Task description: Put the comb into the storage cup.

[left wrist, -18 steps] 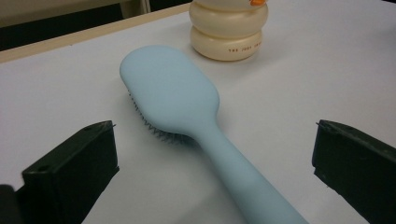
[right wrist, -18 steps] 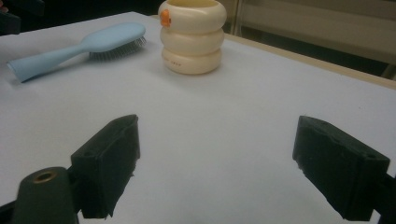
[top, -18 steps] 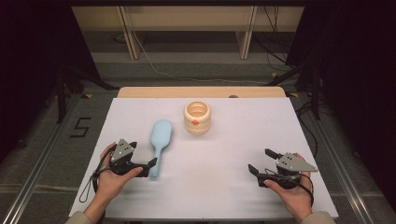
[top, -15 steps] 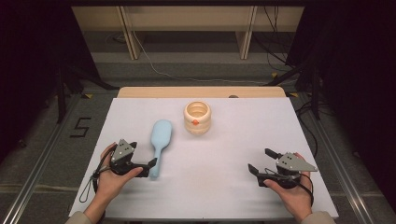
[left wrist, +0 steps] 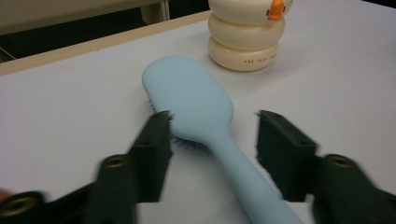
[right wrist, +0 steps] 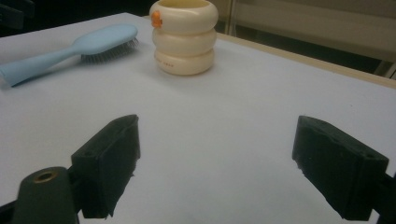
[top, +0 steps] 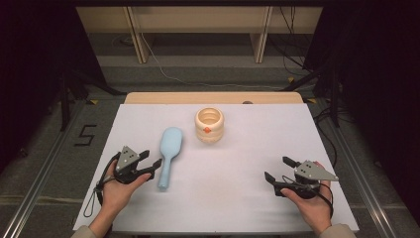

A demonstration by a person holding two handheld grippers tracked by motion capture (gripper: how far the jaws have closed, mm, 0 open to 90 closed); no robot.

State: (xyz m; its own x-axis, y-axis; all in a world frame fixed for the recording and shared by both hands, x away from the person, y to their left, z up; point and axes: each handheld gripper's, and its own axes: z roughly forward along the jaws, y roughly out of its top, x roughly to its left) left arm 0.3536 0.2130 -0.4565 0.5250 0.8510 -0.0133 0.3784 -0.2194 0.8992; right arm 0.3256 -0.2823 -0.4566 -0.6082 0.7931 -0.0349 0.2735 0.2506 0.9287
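Pale-blue hairbrush [top: 168, 154] lies bristles-down on the white counter [top: 237, 198], handle toward the person, head pointing at the cream ringed cup [top: 209, 125] just beyond it. Left gripper [left wrist: 212, 135] straddles the handle near the neck, jaws partly open on either side, pads not touching, nothing held. Right gripper [right wrist: 217, 163] hovers well apart over bare counter, jaws wide, empty. Likely step: closing on the brush. Risk: the handle is slim, smooth and tapered, so an off-centre pinch could let it roll or squirt out. Lifting from the neck, the head could swing and knock the cup.
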